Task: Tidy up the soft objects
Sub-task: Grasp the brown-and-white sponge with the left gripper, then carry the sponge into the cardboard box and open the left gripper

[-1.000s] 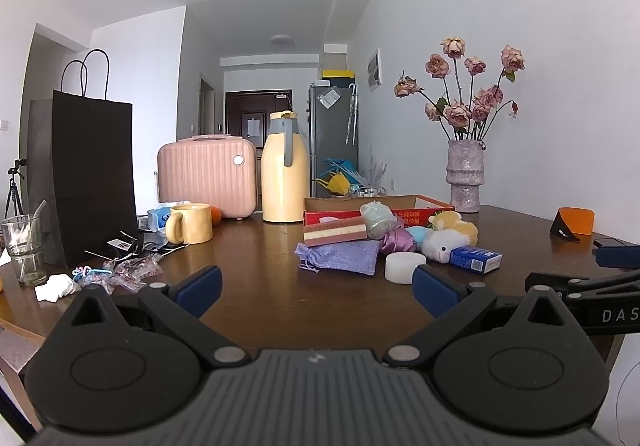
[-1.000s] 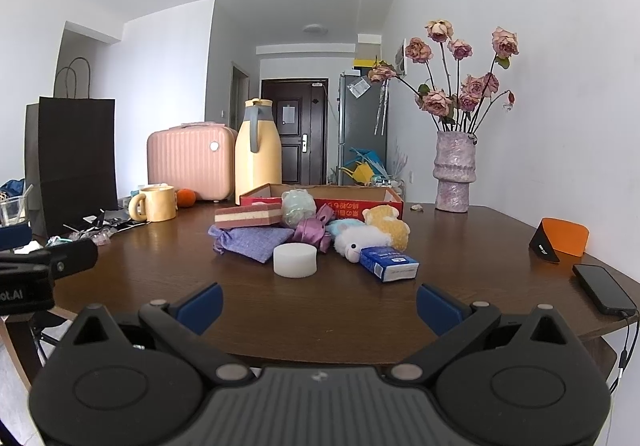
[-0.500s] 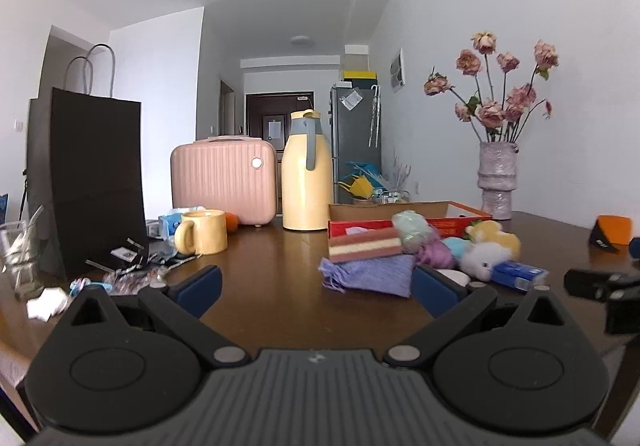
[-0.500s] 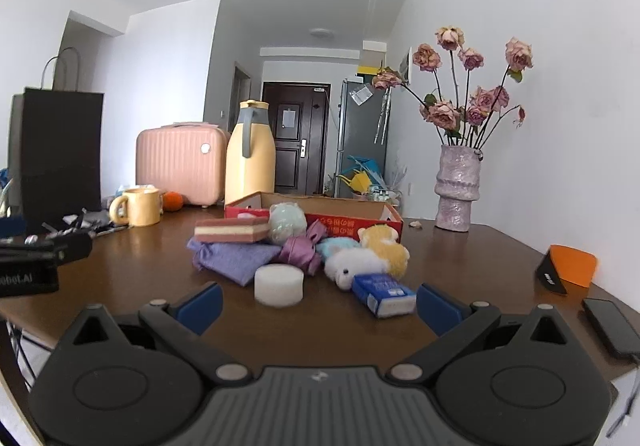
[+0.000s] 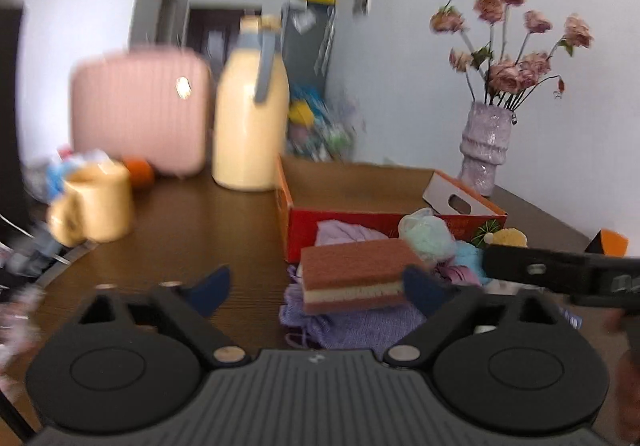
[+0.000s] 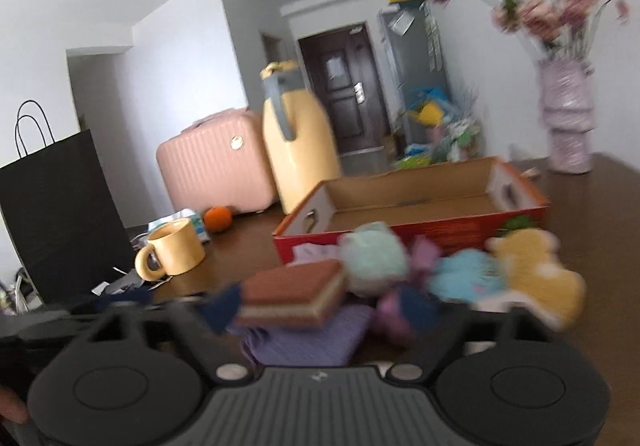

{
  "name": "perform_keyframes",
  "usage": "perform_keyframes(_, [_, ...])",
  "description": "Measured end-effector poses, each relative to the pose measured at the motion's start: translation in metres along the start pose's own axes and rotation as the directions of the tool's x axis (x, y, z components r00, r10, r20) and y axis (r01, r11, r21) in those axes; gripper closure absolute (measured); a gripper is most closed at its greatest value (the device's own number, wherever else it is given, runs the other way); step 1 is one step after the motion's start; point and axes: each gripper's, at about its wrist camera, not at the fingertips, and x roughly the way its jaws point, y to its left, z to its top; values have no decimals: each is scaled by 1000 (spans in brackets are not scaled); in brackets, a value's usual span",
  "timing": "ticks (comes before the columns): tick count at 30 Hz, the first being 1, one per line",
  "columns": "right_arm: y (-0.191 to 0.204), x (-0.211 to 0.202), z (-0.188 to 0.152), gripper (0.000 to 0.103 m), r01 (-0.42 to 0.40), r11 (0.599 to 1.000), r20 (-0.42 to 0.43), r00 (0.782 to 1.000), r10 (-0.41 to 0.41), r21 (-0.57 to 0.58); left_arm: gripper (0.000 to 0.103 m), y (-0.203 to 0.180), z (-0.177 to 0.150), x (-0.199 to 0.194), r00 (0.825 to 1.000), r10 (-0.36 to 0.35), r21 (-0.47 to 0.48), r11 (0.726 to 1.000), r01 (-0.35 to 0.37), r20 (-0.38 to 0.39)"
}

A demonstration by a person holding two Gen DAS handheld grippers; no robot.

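Two grippers are crowding the soft pile, which sits heaped right in front of the open cardboard box (image 5: 360,181), handy for dropping in. Left gripper (image 5: 316,288) has been closing, jaws half-spread, layered sponge (image 5: 356,274) at its 2 o'clock, untouched. Right gripper (image 6: 320,308) has been narrowing too, around the sponge but blurry, so I can't tell about contact.

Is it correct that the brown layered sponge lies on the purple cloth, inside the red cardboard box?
Not quite. The brown layered sponge does lie on the purple cloth, but in front of the red cardboard box, outside it. The right wrist view shows the box interior bare.
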Motion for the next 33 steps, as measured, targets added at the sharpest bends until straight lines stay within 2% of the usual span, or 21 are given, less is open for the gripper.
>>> perform_keyframes(2, [-1, 29, 5, 61, 7, 1000, -44, 999, -6, 25, 45, 12, 8, 26, 997, -33, -76, 997, 27, -75])
perform_keyframes(3, [-3, 41, 6, 65, 7, 999, -61, 998, -4, 48, 49, 19, 10, 37, 992, -69, -125, 991, 55, -106])
perform_keyframes(4, [-7, 51, 5, 65, -1, 997, -75, 997, 6, 75, 51, 24, 11, 46, 986, -101, -163, 983, 79, -130])
perform_keyframes(6, [-14, 66, 4, 67, -18, 992, -102, 994, 31, 128, 66, 34, 12, 60, 976, -144, -220, 970, 106, -163])
perform_keyframes(7, [-17, 73, 2, 68, -23, 989, -115, 993, 41, 148, 68, 37, 12, 64, 971, -175, -250, 959, 131, -164])
perform_keyframes(9, [-19, 76, 0, 72, -42, 983, -111, 992, 63, 177, 75, 40, 12, 65, 969, -188, -268, 953, 141, -158])
perform_keyframes(12, [-18, 75, 1, 76, -39, 984, -116, 991, 60, 171, 78, 40, 13, 60, 969, -187, -279, 950, 137, -161])
perform_keyframes(15, [-13, 57, 1, 78, -47, 986, -100, 993, 63, 159, 79, 31, 13, 44, 970, -189, -277, 950, 142, -154])
perform_keyframes(18, [-11, 24, -2, 78, -71, 986, -83, 993, 84, 149, 79, 19, 5, 11, 972, -200, -275, 948, 161, -121])
perform_keyframes(25, [-10, -61, -31, 78, -87, 988, -76, 992, 98, 129, 79, -19, -28, -59, 969, -222, -255, 948, 190, -105])
perform_keyframes(33, [-19, -105, -44, 78, -85, 986, -40, 995, 92, 146, 79, -45, -40, -91, 969, -234, -255, 945, 207, -81])
